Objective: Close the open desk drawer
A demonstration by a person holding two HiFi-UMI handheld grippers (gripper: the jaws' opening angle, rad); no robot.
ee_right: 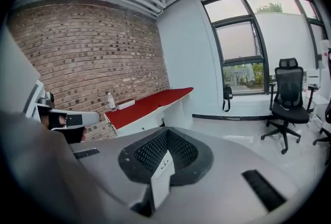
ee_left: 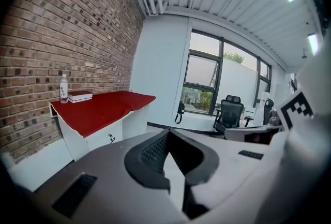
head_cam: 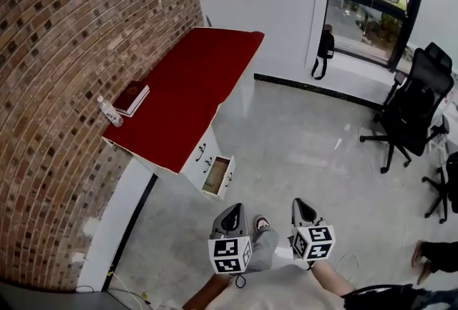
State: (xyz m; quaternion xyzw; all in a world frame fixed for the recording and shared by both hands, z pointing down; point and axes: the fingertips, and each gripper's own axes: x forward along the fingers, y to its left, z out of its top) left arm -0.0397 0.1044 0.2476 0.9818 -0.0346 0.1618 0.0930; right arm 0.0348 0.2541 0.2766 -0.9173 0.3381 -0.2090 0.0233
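Closest to me, the person holds both claws low in front of their body. Left claw (head_cam: 232, 210) is clenched, tips together, nothing in it. Right claw (head_cam: 300, 202) is the same: pinched closed and empty. They sit side by side w/ a small gap between them, both pointing roughly toward the desk (head_cam: 193, 79).

Next out is bare grey floor (head_cam: 300, 151), then the open drawer (head_cam: 217, 176). It's pulled out of the white front at the near end of the desk, wood-coloured inside, well apart from both claws.

The desk has a red top and runs along the brick wall (head_cam: 71, 51). On its near corner by the wall there's a book (head_cam: 133, 96) w/ a clear bottle (head_cam: 110, 112) lying just beside it.

Further back on the right is a black office chair (head_cam: 413, 104), and a dark bag (head_cam: 325, 44) hangs by the window (head_cam: 372, 8).
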